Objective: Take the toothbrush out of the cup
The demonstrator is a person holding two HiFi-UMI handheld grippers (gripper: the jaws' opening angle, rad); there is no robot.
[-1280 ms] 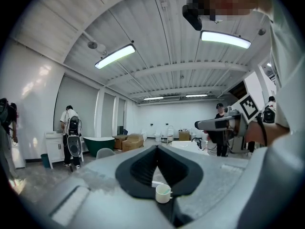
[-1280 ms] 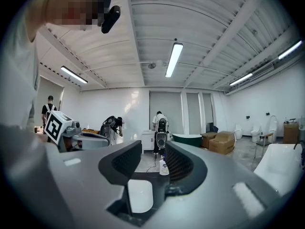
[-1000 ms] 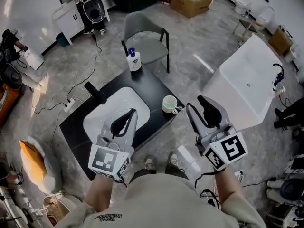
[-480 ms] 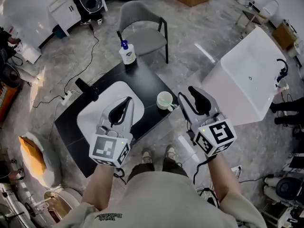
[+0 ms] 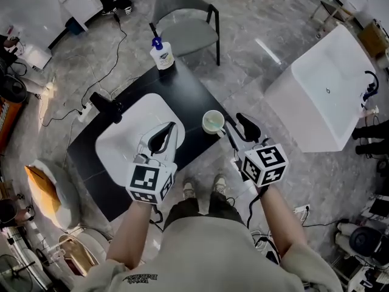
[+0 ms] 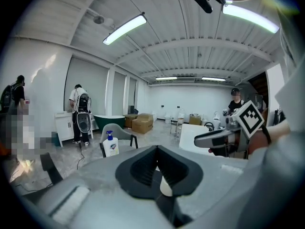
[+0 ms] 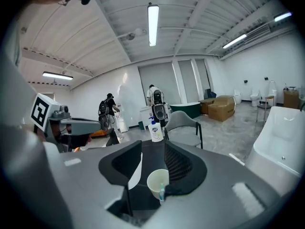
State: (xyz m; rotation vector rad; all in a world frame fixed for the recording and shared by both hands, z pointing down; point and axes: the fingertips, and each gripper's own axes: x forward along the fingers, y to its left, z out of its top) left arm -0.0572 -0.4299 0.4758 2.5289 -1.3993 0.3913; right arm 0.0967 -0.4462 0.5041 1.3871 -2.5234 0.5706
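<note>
A pale green cup (image 5: 213, 121) stands on the black table (image 5: 188, 93), near its right edge beside the white sink basin (image 5: 124, 135). In the right gripper view the cup (image 7: 157, 182) shows just ahead, between the jaws, with a blue-green toothbrush (image 7: 162, 193) leaning at its rim. My right gripper (image 5: 233, 123) hovers right of the cup, open, touching nothing. Over the basin's near side my left gripper (image 5: 172, 127) has its bowed fingers meeting at the tips, with nothing held. The left gripper (image 6: 156, 148) points across the table.
A soap bottle (image 5: 161, 55) stands at the table's far corner and a black faucet (image 5: 104, 106) at the basin's left. A grey chair (image 5: 182, 20) is behind the table, a white bathtub (image 5: 325, 99) to the right. Cables cross the floor at left.
Both grippers have come down towards the table. The right one now sits close beside the cup; the left one is low over the basin.
</note>
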